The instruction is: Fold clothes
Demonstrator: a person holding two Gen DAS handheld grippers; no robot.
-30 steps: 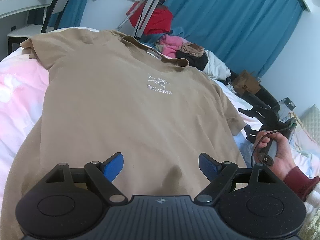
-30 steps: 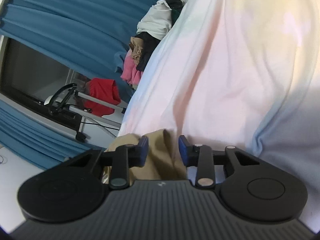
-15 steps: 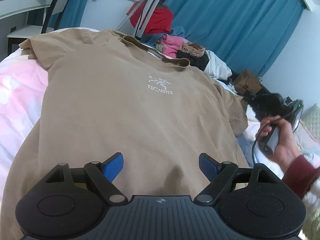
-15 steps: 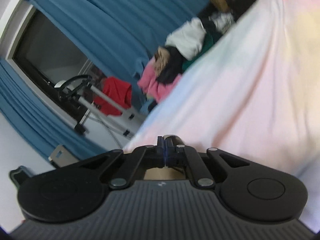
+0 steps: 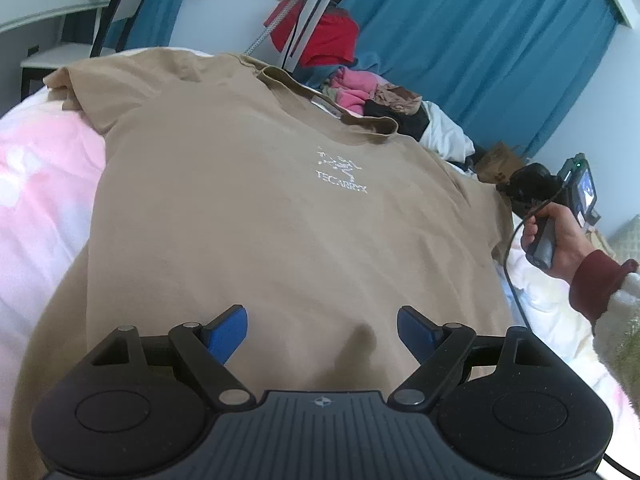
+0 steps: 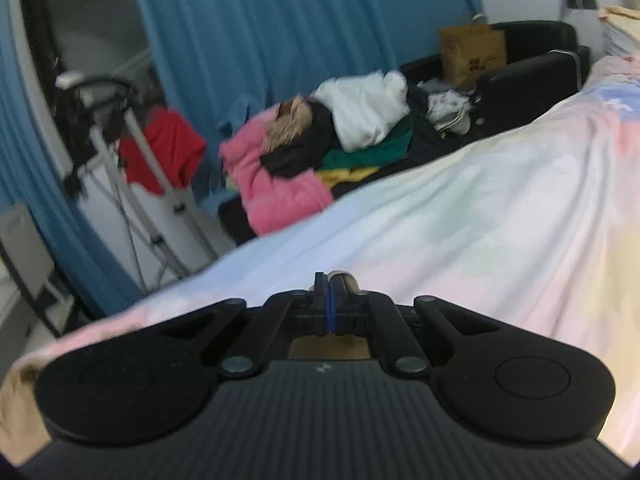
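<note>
A tan T-shirt [image 5: 280, 208] with a white chest logo lies spread face up on the bed. My left gripper [image 5: 322, 330] is open and empty, hovering over the shirt's lower part. My right gripper [image 6: 330, 300] is shut on the shirt's right sleeve; a bit of tan cloth [image 6: 328, 346] shows beneath its fingers. In the left wrist view the right gripper [image 5: 520, 190] sits at the raised right sleeve edge, held by a hand in a dark red cuff.
The bed has a pastel pink, white and blue sheet [image 6: 480, 220]. A pile of pink, black, white and green clothes [image 6: 320, 152] lies past the bed's far edge. A red garment hangs on a metal stand [image 5: 316, 36]. Blue curtains [image 5: 480, 40] hang behind.
My right gripper closed on the shirt's right sleeve, then lifted and swung, so its view turned level. The sleeve edge rose. My left gripper stayed put.
</note>
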